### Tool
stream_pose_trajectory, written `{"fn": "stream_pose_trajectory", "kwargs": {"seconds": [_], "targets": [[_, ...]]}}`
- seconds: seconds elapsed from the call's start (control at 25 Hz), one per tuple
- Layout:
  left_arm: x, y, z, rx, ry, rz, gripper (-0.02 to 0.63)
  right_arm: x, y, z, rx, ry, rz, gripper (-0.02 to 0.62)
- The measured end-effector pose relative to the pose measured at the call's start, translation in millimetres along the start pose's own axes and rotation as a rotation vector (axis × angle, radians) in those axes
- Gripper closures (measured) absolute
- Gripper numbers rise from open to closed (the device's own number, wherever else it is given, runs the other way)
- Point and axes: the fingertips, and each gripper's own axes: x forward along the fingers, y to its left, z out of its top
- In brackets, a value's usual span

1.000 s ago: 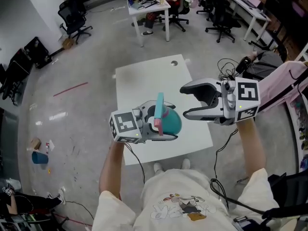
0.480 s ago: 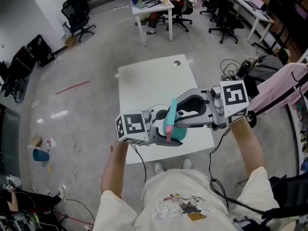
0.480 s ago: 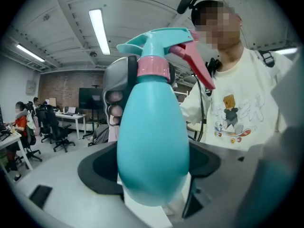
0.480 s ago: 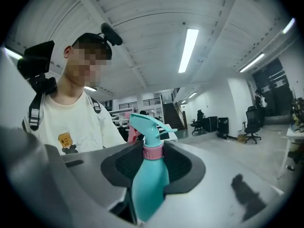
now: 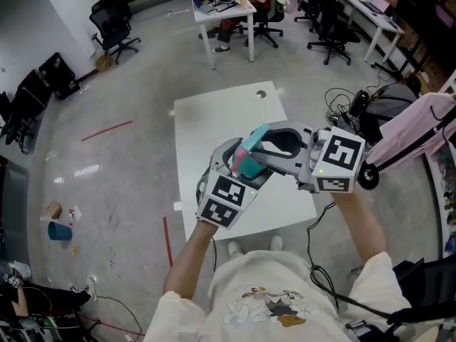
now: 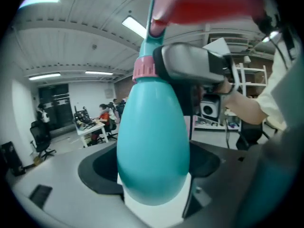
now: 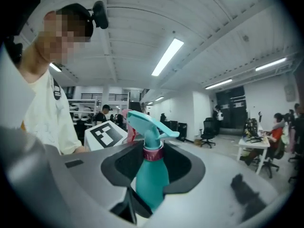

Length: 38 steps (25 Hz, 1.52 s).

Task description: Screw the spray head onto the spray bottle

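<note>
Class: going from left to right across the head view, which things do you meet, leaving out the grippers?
Blue cup → far red line on the floor → near red line → spray bottle → pink cloth.

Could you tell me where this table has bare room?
The white rectangular table is bare from its round hole to the teal plastic spray bottle. Its near half is crowded overhead: the left gripper holds the bottle, the right gripper's jaws just closed on it.
</note>
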Motion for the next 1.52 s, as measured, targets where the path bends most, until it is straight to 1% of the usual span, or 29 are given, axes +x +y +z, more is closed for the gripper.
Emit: {"fn": "stream_pose_trajectory", "kwargs": {"seconds": [0.12, 0.2, 0.24, 0.28, 0.32, 0.36, 0.4, 0.44, 0.52, 0.6, 0.68, 0.8, 0.88, 0.92, 1.0, 1.08, 1.12, 1.16, 1.2, 1.32, 1.4, 1.44, 1.52], "targets": [[3.7, 13.8, 2.3, -0.045, -0.014, 0.12, 0.201, 5.0, -8.6, 2.3, -0.008, -0.025, -0.204, 0.462], [7.0, 19.1, 1.6, -0.058, -0.019, 0.17, 0.201, 7.1, -11.0, 0.7, -0.036, -0.019, -0.341, 0.462], [8.4, 19.7, 0.9, -0.067, -0.023, 0.18, 0.201, 8.0, -11.1, -0.6, -0.052, -0.013, -0.395, 0.462], [9.4, 18.9, 0.5, -0.076, -0.028, 0.176, 0.201, 9.0, -10.4, -1.9, -0.067, -0.007, -0.431, 0.462], [10.0, 17.2, 0.2, -0.08, -0.033, 0.163, 0.201, 9.6, -9.1, -3.1, -0.077, 0.0, -0.444, 0.462], [9.9, 15.0, -0.1, -0.075, -0.035, 0.142, 0.201, 9.5, -7.2, -4.8, -0.077, 0.007, -0.432, 0.459], [9.4, 12.5, -0.4, -0.062, -0.036, 0.113, 0.201, 8.7, -4.9, -6.6, -0.063, 0.009, -0.397, 0.445], [8.4, 9.7, -0.9, -0.046, -0.036, 0.073, 0.201, 7.0, -2.3, -7.6, -0.035, 0.006, -0.347, 0.412], [4.3, 1.5, -2.3, -0.018, -0.044, -0.04, 0.201, 1.5, 3.3, -8.1, 0.03, -0.006, -0.227, 0.373], [-3.6, -11.6, -2.8, -0.009, -0.072, -0.202, 0.201, -5.3, 10.4, -9.1, 0.061, -0.009, -0.085, 0.364], [-15.0, -28.1, -3.7, 0.007, -0.095, -0.382, 0.201, -11.9, 19.1, -9.0, 0.043, 0.0, 0.05, 0.36], [-36.0, -57.8, -10.3, 0.086, -0.078, -0.641, 0.201, -16.3, 31.3, -3.5, 0.003, -0.006, 0.201, 0.36], [-52.0, -79.9, -12.1, 0.127, -0.073, -0.812, 0.201, -15.7, 44.1, -1.9, 0.01, -0.008, 0.326, 0.36], [-59.0, -90.0, -12.6, 0.143, -0.07, -0.881, 0.201, -15.5, 52.1, -2.2, 0.019, -0.008, 0.392, 0.36], [-68.3, -106.9, -17.0, 0.178, -0.049, -0.974, 0.201, -17.2, 67.9, -3.1, 0.029, -0.017, 0.502, 0.362], [-72.1, -119.1, -22.5, 0.208, -0.026, -1.022, 0.201, -22.1, 82.8, -4.2, 0.016, -0.033, 0.588, 0.362], [-72.3, -122.8, -23.8, 0.215, -0.02, -1.032, 0.201, -24.2, 88.6, -5.0, 0.006, -0.035, 0.618, 0.364], [-71.6, -124.6, -24.2, 0.217, -0.02, -1.033, 0.201, -25.3, 92.7, -5.4, -0.004, -0.036, 0.636, 0.389], [-70.4, -124.5, -23.8, 0.216, -0.025, -1.025, 0.201, -25.4, 95.0, -5.0, -0.014, -0.037, 0.64, 0.449], [-65.8, -118.1, -20.8, 0.194, -0.048, -0.965, 0.201, -24.2, 93.0, -3.4, -0.039, -0.034, 0.607, 0.451], [-59.5, -111.9, -18.0, 0.166, -0.044, -0.891, 0.201, -24.5, 86.1, -4.0, -0.046, -0.033, 0.562, 0.451], [-54.3, -107.2, -16.7, 0.151, -0.033, -0.834, 0.201, -23.9, 81.3, -4.3, -0.045, -0.032, 0.526, 0.451], [-41.2, -92.9, -15.1, 0.115, -0.006, -0.684, 0.201, -20.9, 68.3, -5.1, -0.044, -0.023, 0.423, 0.451]]}}
